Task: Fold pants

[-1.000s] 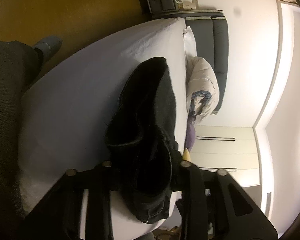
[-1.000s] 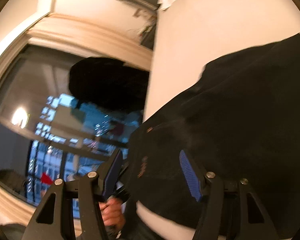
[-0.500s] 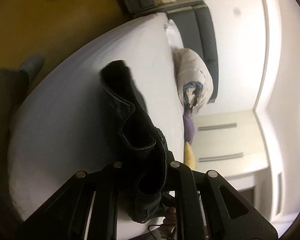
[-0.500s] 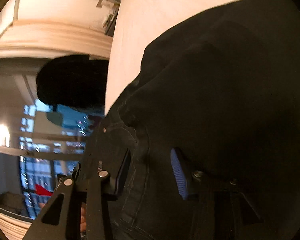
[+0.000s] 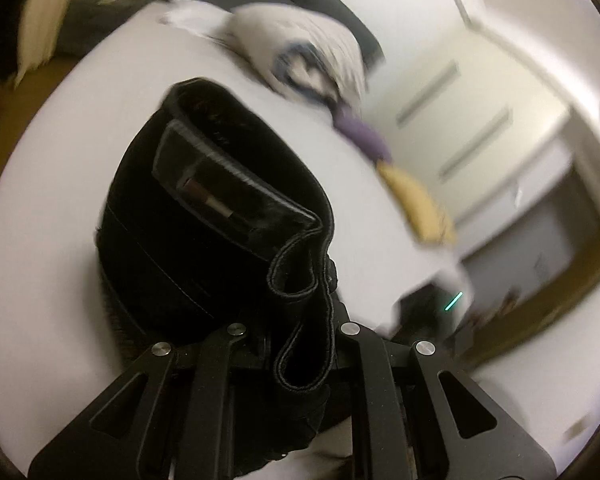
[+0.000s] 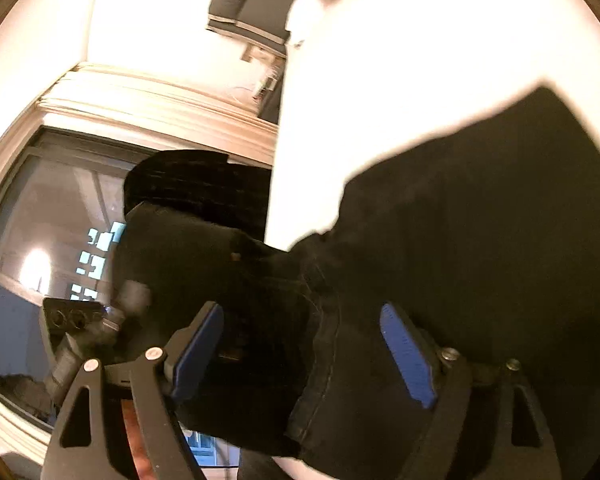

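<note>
Black pants point(image 5: 204, 216) lie bunched on a white bed point(image 5: 52, 184). My left gripper point(image 5: 288, 344) is shut on the pants' waistband edge, which stands up between its black fingers. In the right wrist view the pants point(image 6: 480, 248) spread over the bed point(image 6: 420, 60). My right gripper point(image 6: 304, 352) is open, its blue pads point(image 6: 408, 356) wide apart with a thick fold of the pants lying between them, not pinched.
A white bundled duvet point(image 5: 300, 40), a purple item point(image 5: 362, 138) and a yellow item point(image 5: 416, 204) lie at the bed's far side. Cupboards point(image 5: 480, 128) stand beyond. A window point(image 6: 60, 240) and the other gripper's handle point(image 6: 72, 328) show left of the right gripper.
My left gripper has swung with the waistband held; the view turned toward the cupboards. My right gripper has opened wider and pulled back a little over the pants.
</note>
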Demonstrator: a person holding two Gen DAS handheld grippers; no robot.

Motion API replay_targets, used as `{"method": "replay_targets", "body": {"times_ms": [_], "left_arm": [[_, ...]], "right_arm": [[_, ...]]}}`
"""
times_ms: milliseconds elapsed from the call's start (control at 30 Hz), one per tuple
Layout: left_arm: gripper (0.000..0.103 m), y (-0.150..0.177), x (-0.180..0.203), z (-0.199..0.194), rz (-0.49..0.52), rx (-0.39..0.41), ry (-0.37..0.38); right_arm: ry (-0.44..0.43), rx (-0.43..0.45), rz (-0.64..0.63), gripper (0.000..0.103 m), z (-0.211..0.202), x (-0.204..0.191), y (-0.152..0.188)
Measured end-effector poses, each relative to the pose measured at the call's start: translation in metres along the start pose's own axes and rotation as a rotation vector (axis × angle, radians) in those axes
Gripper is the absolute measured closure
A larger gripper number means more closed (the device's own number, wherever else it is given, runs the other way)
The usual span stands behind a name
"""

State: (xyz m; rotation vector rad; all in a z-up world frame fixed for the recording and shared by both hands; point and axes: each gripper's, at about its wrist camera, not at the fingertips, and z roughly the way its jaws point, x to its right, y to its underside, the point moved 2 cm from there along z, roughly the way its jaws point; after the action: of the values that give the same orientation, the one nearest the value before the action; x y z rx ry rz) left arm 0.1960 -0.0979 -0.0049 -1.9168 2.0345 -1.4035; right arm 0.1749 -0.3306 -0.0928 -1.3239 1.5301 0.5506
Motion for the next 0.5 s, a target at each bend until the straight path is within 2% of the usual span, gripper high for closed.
{"method": "replay_targets", "body": {"times_ms": [100, 233, 367, 500], "left_arm": [[0.091, 0.032, 0.016, 0.053, 0.033, -0.117, -0.038], [0.091, 0.068, 0.038, 0.088, 0.142, -0.215, -0.093], [0.091, 0.071, 0.06, 0.097, 0.229, -0.208, -0.135], [0.091, 0.082, 0.08, 0.102, 0.3, -0.199, -0.18]], "right_arm": [[0.016, -0.003, 0.017, 0.017, -0.022, 0.013, -0.009], [0.049, -0.047, 0.004, 0.016, -0.032, 0.024, -0.001], [0.077, -0.074, -0.029, 0.016, -0.03, 0.022, 0.008], [0.099, -0.108, -0.067, 0.019, -0.019, 0.008, 0.003]]}}
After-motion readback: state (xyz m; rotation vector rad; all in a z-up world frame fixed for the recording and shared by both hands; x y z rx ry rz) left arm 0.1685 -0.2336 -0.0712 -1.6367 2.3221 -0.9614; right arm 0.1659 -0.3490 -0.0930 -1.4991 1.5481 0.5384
